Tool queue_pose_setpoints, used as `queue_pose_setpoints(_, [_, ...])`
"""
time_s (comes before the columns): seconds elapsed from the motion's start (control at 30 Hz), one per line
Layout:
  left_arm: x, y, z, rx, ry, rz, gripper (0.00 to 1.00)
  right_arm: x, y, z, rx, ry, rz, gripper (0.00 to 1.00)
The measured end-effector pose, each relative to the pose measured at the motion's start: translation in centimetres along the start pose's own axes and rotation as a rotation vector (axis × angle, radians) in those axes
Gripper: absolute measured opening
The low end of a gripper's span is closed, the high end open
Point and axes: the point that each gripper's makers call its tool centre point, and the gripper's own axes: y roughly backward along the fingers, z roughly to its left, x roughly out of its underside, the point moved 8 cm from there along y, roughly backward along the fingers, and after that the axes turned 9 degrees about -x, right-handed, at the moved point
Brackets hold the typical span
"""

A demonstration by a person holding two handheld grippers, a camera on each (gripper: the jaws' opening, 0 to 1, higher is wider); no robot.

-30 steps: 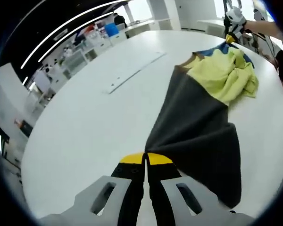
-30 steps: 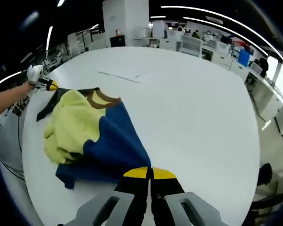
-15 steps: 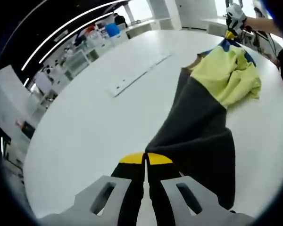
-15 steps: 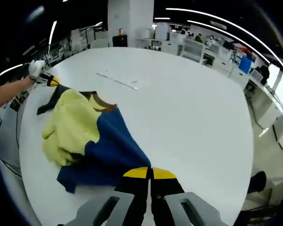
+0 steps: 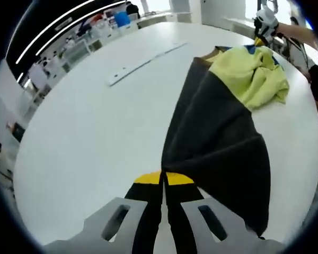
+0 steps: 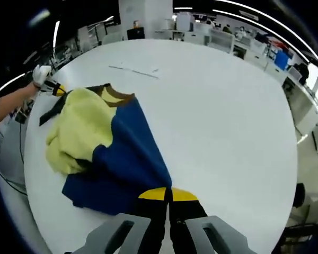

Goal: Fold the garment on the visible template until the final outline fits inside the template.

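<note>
A colour-block garment lies bunched on a white round table (image 5: 85,132). In the left gripper view its dark grey part (image 5: 217,137) runs from my left gripper (image 5: 163,179), which is shut on its corner, up to the crumpled yellow part (image 5: 249,74). In the right gripper view the blue part (image 6: 127,159) spreads from my right gripper (image 6: 168,194), shut on its corner, towards the yellow part (image 6: 79,132) and a brown collar (image 6: 119,98). The other gripper (image 6: 55,90) shows far off at the left, in a white-gloved hand. Template lines (image 6: 133,72) mark the table beyond the garment.
The template marks (image 5: 143,62) lie on the table left of the garment. An open office with desks, chairs and a blue bin (image 5: 122,18) surrounds the table. A person's arm (image 6: 10,108) reaches in at the left edge. Bare table stretches to the right (image 6: 228,121).
Both grippers stay shut on the garment's corners. The garment has spread a little wider and flatter between them. The views have shifted slightly with the hands.
</note>
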Motion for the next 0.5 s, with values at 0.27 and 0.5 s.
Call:
queue_pose_setpoints(0.27, [0.6, 0.6, 0.4, 0.014, 0.131, -0.018, 0.0, -0.7, 0.2, -0.4, 0.015, -0.011, -0.035, 0.0])
queue_pose_setpoints(0.5, [0.5, 1.2, 0.5, 0.039, 0.271, -0.073, 0.0, -1.0, 0.5, -0.2, 0.034, -0.007, -0.075, 0.0])
